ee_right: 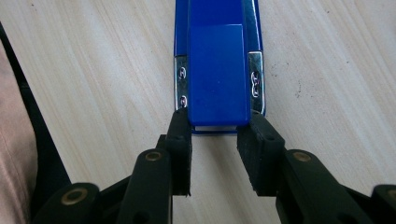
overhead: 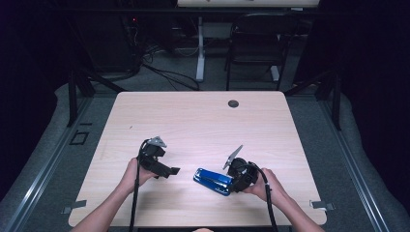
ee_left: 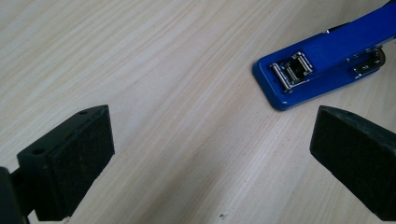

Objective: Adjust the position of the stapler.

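The right tool (ee_right: pixel 214 140) straddles the rear end of the glossy blue metal stapler (ee_right: pixel 217 70), jaws seemingly touching its sides; the stapler's long axis runs straight up-frame. The left tool (ee_left: pixel 210 140) gapes empty.

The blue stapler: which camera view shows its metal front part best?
The left gripper view: the blue stapler lies open there, with its metal plate sharp. The right gripper view shows its rear end between that gripper's tips. The high view shows it small.
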The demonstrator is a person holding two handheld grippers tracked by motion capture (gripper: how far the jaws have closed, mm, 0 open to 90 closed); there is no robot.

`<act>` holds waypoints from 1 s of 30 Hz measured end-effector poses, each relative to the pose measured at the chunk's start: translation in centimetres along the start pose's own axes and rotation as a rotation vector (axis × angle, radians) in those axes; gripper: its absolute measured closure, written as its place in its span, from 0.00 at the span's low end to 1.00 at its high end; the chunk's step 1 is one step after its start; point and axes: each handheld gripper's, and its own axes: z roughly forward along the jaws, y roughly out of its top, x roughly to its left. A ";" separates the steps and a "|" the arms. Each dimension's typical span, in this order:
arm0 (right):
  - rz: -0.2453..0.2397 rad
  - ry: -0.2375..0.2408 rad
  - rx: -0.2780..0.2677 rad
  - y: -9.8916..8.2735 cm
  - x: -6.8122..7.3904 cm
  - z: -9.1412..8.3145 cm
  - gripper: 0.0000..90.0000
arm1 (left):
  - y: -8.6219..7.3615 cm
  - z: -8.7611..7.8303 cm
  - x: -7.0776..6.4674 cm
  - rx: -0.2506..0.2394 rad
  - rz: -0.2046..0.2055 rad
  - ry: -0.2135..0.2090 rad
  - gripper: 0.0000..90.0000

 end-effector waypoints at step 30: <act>0.039 -0.051 -0.031 0.4 -0.5 0.0 0.71 | 0.0 0.3 -0.1 0.019 0.015 -0.004 0.00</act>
